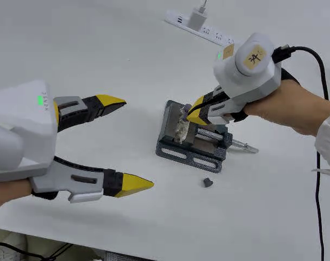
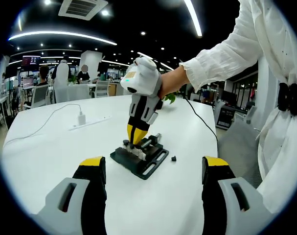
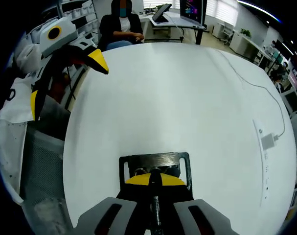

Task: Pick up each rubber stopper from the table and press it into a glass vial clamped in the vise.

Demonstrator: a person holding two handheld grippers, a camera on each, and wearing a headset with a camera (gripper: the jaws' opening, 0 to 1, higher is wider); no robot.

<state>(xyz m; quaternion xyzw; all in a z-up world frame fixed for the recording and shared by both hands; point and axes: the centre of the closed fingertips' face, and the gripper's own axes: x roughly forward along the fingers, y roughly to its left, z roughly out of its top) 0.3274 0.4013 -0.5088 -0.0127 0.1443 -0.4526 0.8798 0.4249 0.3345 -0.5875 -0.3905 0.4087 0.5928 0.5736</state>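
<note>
A dark metal vise (image 1: 193,145) stands mid-table and clamps a pale glass vial (image 1: 182,128). On the vial's top sits a grey rubber stopper (image 1: 185,109). My right gripper (image 1: 193,115) comes down from the right, jaws shut, with its yellow tips touching that stopper. In the right gripper view the right gripper (image 3: 153,180) hangs shut over the vise (image 3: 133,164). A second dark stopper (image 1: 207,182) lies loose on the table in front of the vise. My left gripper (image 1: 126,142) hovers wide open to the left, holding nothing. In the left gripper view the left gripper (image 2: 153,162) faces the vise (image 2: 150,161).
A white power strip (image 1: 200,27) with a plugged-in charger lies at the table's far edge. The vise's screw handle (image 1: 243,145) sticks out to the right. A black cable (image 1: 319,163) trails from the right gripper. Beyond the table stand office desks, where people sit.
</note>
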